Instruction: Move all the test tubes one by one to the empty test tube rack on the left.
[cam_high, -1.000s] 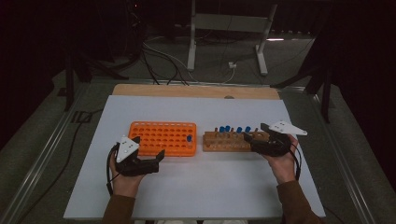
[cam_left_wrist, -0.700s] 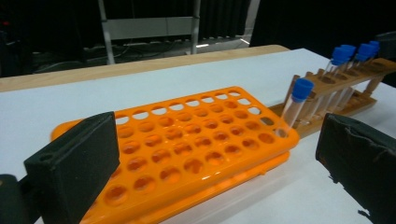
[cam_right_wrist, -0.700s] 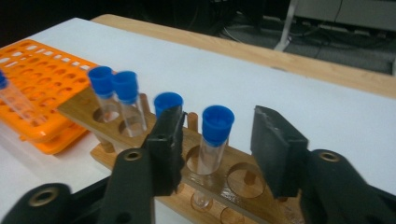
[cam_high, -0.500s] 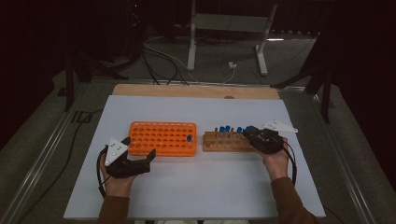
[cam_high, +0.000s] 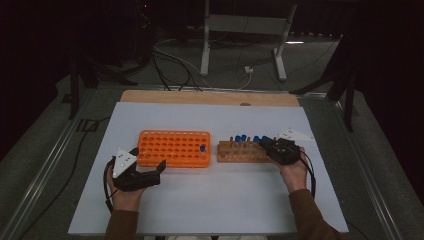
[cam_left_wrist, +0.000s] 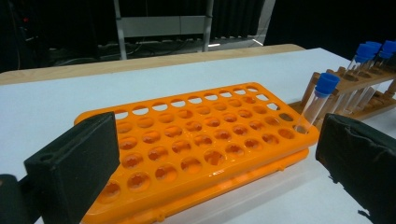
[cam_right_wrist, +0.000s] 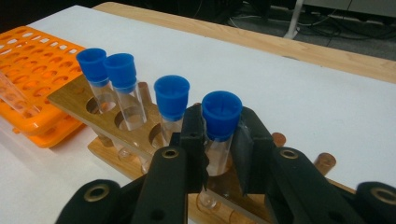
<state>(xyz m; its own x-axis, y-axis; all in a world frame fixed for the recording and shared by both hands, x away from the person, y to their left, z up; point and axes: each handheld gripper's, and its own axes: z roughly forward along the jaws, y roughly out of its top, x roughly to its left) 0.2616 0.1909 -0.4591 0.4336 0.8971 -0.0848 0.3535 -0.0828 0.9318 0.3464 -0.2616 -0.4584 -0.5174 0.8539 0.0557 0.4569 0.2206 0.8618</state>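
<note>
Your right gripper (cam_right_wrist: 218, 154) has just closed on the rightmost blue-capped test tube (cam_right_wrist: 219, 126), standing upright in the wooden rack (cam_high: 240, 152) right of centre. Bare worktop (cam_high: 220, 195) lies nearer you. Your left gripper (cam_left_wrist: 219, 154) is spread wide.

I see a glossy orange plastic rack (cam_left_wrist: 196, 149); matt wooden rack (cam_right_wrist: 116, 126); clear tubes (cam_right_wrist: 217, 149), blue plastic caps (cam_right_wrist: 222, 112).
</note>
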